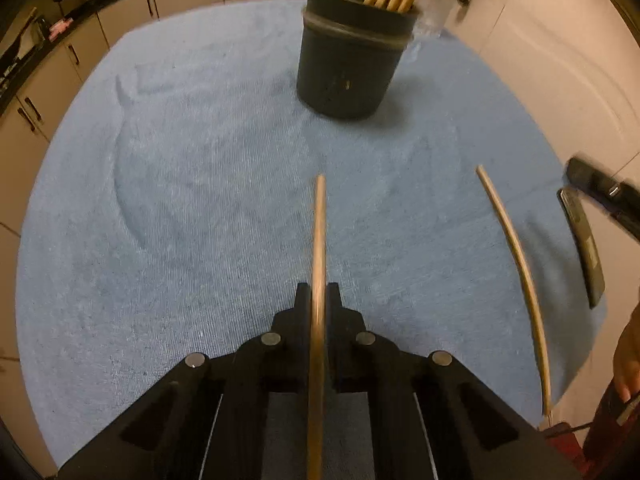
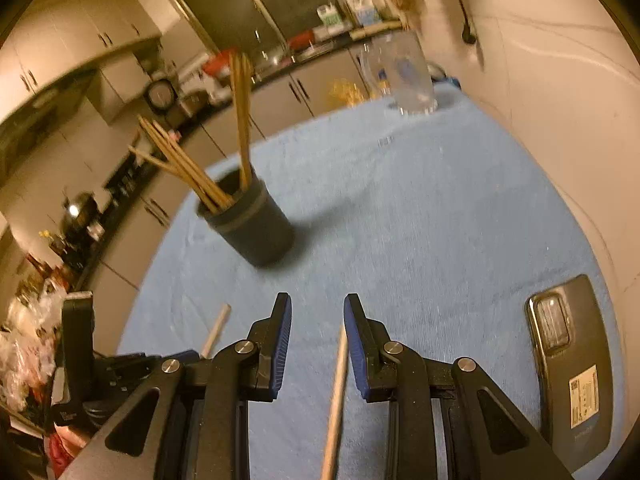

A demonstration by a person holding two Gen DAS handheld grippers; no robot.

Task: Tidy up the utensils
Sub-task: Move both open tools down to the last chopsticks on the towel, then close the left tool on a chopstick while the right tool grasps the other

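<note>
The left gripper (image 1: 319,292) has its 2 black jaws pressed together on a long pale wooden chopstick (image 1: 319,240), which lies along the blue terry towel (image 1: 180,200). The right gripper (image 2: 318,312) stands with its blue-padded jaws apart; a second wooden chopstick (image 2: 338,392) lies between them, close against the right-hand pad, not clamped. Further back on the towel stands a dark round utensil holder (image 2: 260,228) with more chopsticks upright inside. A dark smartphone (image 2: 572,368) lies near the towel's right edge.
</note>
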